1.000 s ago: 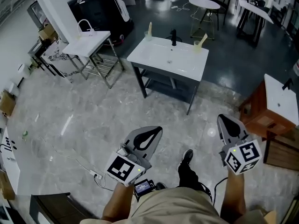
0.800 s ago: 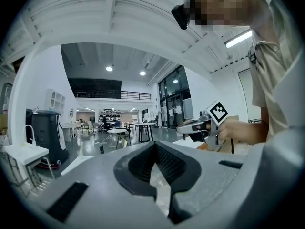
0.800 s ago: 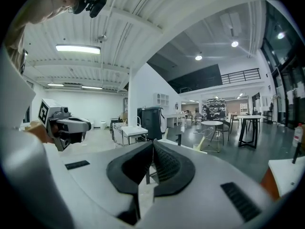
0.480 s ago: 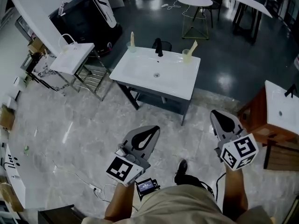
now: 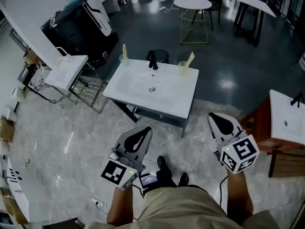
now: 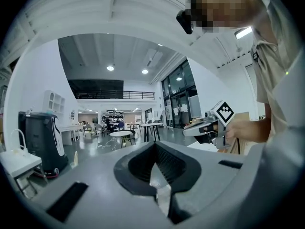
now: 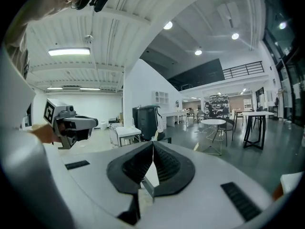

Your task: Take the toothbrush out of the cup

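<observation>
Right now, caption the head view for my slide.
Person before a white sink with two toothbrush cups, left gripper and right gripper forward, jaws shut.

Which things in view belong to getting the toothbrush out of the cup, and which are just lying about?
Job: white sink; left cup and right cup on it, toothbrushes in both; left gripper, right gripper, both shut, empty.
Lying about: round table, black machine, side sink.
</observation>
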### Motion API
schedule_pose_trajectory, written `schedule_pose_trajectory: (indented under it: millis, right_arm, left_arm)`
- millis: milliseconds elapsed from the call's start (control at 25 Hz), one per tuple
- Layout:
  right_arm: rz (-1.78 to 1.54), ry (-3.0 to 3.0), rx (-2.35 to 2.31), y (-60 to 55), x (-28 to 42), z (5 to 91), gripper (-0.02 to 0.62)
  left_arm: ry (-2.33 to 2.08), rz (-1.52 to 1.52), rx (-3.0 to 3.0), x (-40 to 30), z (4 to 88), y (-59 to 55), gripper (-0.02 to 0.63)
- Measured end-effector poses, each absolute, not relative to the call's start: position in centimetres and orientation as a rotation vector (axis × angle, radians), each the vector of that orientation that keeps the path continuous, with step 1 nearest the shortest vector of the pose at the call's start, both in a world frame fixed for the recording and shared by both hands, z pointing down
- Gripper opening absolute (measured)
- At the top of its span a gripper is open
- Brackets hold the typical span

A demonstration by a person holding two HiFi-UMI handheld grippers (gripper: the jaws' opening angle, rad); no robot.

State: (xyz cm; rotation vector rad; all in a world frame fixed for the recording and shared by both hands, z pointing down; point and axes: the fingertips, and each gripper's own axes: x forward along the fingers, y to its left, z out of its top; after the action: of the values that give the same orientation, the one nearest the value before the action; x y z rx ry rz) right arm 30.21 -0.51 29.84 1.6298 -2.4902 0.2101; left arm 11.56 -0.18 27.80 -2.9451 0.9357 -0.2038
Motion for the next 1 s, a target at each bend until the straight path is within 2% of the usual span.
schedule_pose_trajectory:
  millis: [560,1000]
  right_arm:
    - [0.264,-2.35,1.796,-14.7,34.4,32.5,0.006]
    - [0.454,-2.238,1.894,-32.5,39.1,42.6,0.006]
  left_arm:
    - [0.794,-0.163,-3.001,14.5,29.7,-18.3,0.006]
    - [0.796,-0.282,-3.084,14.6,36.4,-30.7,0.007]
